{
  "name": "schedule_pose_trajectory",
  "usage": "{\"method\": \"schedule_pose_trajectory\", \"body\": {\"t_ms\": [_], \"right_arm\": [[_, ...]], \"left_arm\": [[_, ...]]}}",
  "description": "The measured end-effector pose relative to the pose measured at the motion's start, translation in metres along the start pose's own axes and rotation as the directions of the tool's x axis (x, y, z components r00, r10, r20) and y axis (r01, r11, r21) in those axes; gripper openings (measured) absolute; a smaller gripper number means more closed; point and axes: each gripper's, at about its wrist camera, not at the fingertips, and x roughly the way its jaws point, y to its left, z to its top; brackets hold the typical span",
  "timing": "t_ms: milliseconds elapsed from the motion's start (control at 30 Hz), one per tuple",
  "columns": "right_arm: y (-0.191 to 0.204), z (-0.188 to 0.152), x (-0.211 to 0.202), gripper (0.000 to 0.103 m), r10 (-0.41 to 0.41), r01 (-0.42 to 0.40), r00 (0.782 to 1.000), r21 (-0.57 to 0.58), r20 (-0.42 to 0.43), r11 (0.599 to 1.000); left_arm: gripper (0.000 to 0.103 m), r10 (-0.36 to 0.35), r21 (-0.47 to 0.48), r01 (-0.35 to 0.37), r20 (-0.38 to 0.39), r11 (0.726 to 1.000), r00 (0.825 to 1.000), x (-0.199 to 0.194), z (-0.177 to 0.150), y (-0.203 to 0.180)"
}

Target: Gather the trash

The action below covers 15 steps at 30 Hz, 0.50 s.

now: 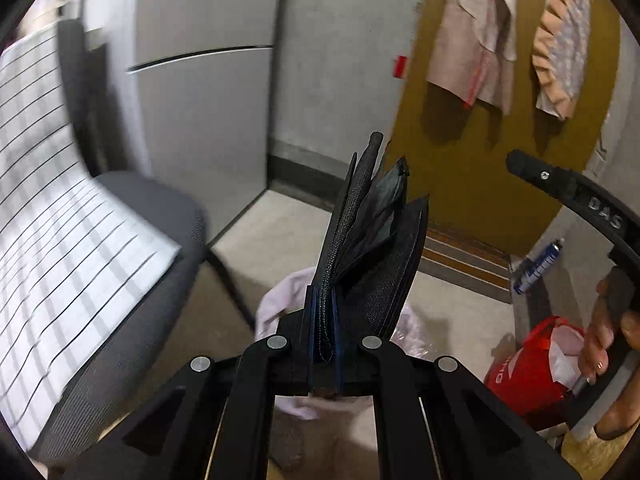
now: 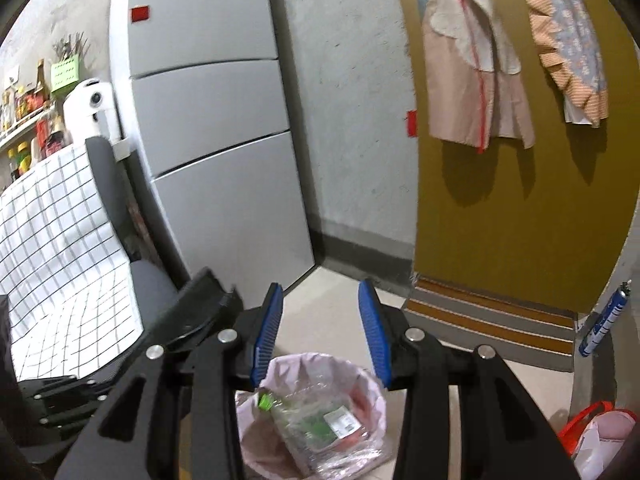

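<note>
My left gripper is shut on a black wallet, which stands fanned open above the jaws. Below it a trash bin lined with a pale pink bag shows partly. In the right wrist view my right gripper is open and empty, its blue pads spread above the same bin. A clear plastic bottle with a green cap lies inside the bin. The right gripper's body shows at the right of the left wrist view, held by a hand.
A grey chair draped with a white checked cloth stands at the left. A grey fridge is behind it. A mustard door has clothes hung on it. A red bag and a blue spray can stand at the right.
</note>
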Motion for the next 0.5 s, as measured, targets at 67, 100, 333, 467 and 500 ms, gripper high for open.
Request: {"method": "schedule_pose_trajectory", "body": {"t_ms": [67,100,333,467,500], "right_arm": [[-0.008,-0.002,0.001,0.04,-0.012,0.012,1.0,0.016,-0.003,1.0],[-0.011,-0.003,0.002,0.04,-0.017,0.017,1.0,0.022,-0.006,1.0],[-0.022,-0.015,0.017,0.042,-0.028,0.03,0.998,0.035,-0.061,0.999],[-0.012,-0.02,0.02,0.042,0.0,0.002,0.996,0.03,-0.086,1.0],[-0.007,-0.021,0.019,0.042,0.011,-0.009,0.996,0.022,-0.09,1.0]], "left_arm": [[0.013,-0.012,0.014,0.012,-0.005,1.0,1.0,0.014,0.005,-0.008],[0.016,-0.027,0.021,0.027,-0.007,0.999,1.0,0.021,0.006,-0.012],[0.069,0.052,0.032,-0.053,0.022,0.998,0.998,0.036,0.0,-0.003],[0.069,0.127,-0.004,-0.127,0.041,0.992,0.991,0.014,-0.004,0.021],[0.069,0.145,-0.017,-0.144,0.044,0.989,0.988,0.006,-0.006,0.029]]}}
